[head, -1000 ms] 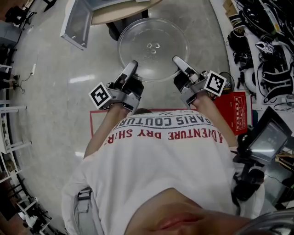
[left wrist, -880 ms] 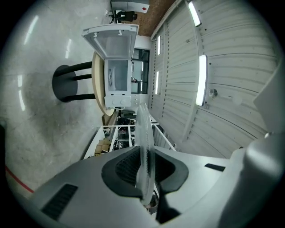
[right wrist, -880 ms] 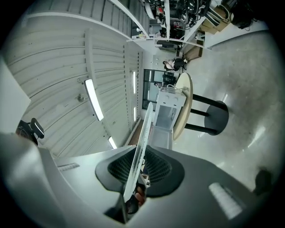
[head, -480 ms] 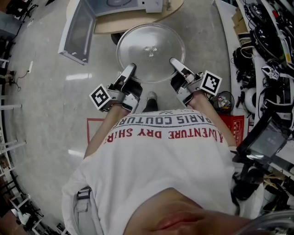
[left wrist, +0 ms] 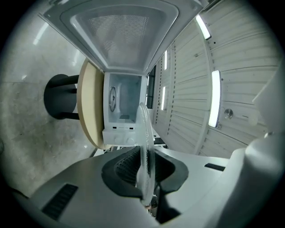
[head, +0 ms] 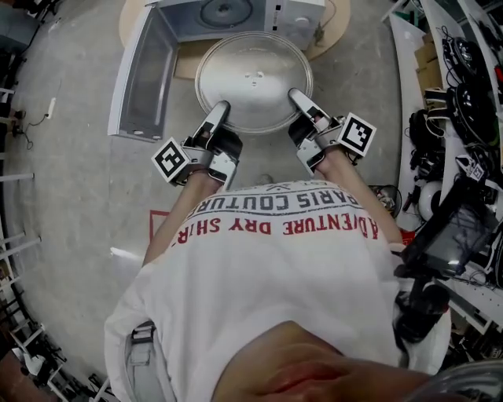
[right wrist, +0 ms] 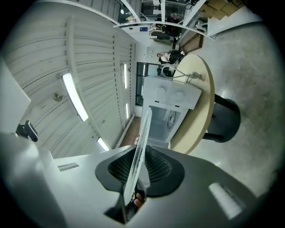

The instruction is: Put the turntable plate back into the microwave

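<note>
The clear glass turntable plate (head: 253, 80) hangs level between my two grippers, just in front of the white microwave (head: 236, 14). The microwave's door (head: 145, 74) is swung open to the left. My left gripper (head: 217, 116) is shut on the plate's near-left rim and my right gripper (head: 299, 102) on its near-right rim. In the left gripper view the plate (left wrist: 145, 142) runs edge-on between the jaws (left wrist: 144, 165), toward the open cavity (left wrist: 122, 103). The right gripper view shows the same plate (right wrist: 141, 140) clamped in the jaws (right wrist: 137, 173), with the microwave (right wrist: 171, 100) ahead.
The microwave stands on a round wooden table (head: 330, 35) with a dark pedestal (left wrist: 60, 95). Shelves of cables and gear (head: 464, 86) line the right side. A dark screen on a stand (head: 452, 235) is at the person's right. Red floor tape (head: 155, 224) lies behind.
The person has walked forward with the plate held in both grippers. The microwave and its open door have come fully into view, and the plate now sits right before the cavity.
</note>
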Demonstrator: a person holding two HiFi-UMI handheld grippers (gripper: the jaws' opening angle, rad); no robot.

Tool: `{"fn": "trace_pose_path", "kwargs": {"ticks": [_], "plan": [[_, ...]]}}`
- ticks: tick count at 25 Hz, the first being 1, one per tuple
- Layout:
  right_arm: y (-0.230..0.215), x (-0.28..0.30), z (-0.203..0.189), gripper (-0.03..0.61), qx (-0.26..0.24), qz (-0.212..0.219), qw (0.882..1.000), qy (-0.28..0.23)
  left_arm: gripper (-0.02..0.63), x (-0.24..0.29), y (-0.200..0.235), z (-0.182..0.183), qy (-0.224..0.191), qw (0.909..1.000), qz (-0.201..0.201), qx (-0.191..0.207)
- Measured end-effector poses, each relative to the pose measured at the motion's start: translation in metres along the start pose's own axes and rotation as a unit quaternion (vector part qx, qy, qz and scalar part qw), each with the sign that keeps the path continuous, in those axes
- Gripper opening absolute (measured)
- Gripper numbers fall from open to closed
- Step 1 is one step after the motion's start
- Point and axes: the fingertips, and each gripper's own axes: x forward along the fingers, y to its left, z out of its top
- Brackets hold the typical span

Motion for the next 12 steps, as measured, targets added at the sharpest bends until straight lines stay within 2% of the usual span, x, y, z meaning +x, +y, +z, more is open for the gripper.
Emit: {"fn": "trace_pose_path", "kwargs": {"ticks": [6,12], "plan": [[-0.012,0.059,0.019,0.032,0.001,-0.003,1.000,0.012,0.035,0.026,0.003,0.053,-0.017,0.9998,0.000,-0.003],[-0.019,0.075,0.019,0.032,0.023,0.010,0.999,0.024,0.037,0.030,0.007,0.065,-0.032,0.9994,-0.006,-0.009]]}}
